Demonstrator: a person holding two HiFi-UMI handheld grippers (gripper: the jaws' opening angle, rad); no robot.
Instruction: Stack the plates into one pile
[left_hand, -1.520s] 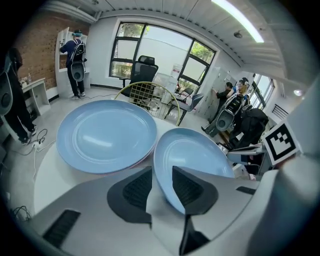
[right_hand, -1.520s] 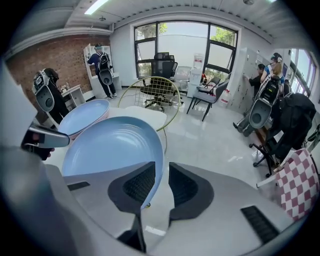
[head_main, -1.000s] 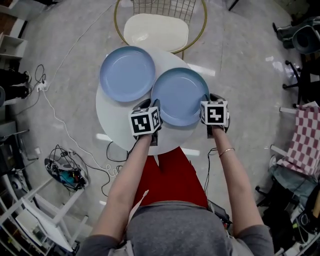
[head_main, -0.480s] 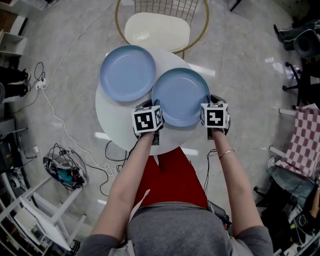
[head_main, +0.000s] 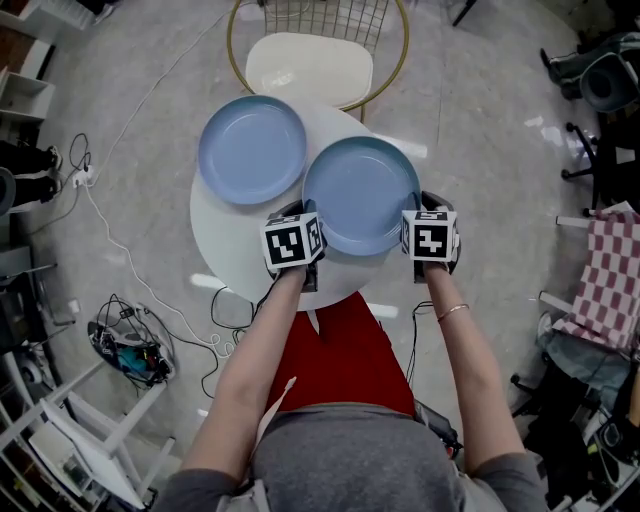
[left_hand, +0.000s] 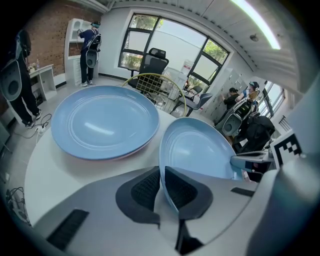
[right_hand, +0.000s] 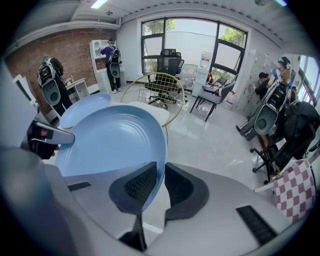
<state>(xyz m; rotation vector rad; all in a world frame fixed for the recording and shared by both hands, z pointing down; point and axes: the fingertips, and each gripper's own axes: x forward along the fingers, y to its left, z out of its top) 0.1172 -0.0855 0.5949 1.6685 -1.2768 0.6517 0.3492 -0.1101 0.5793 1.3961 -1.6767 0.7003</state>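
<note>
Two light blue plates lie on a round white table (head_main: 225, 240). The far-left plate (head_main: 252, 150) (left_hand: 102, 120) shows a pinkish rim beneath it. The nearer plate (head_main: 362, 193) (left_hand: 197, 150) (right_hand: 107, 140) sits at the table's right and overhangs the edge. My left gripper (head_main: 306, 214) (left_hand: 162, 182) is at this plate's left rim; its jaws have just been closing, the rim stands between the pads, and both pads press on it. My right gripper (head_main: 421, 203) (right_hand: 160, 182) is shut on the opposite, right rim.
A gold wire chair (head_main: 312, 62) with a cream seat stands behind the table. Cables and a power strip (head_main: 130, 345) lie on the floor at the left. A checked cloth (head_main: 610, 280) and office chairs are at the right. The person's red-clad lap is below the table's near edge.
The head view is almost unchanged: both grippers stay at the nearer plate's rim, and the left gripper's cube sits slightly closer in toward the plate.
</note>
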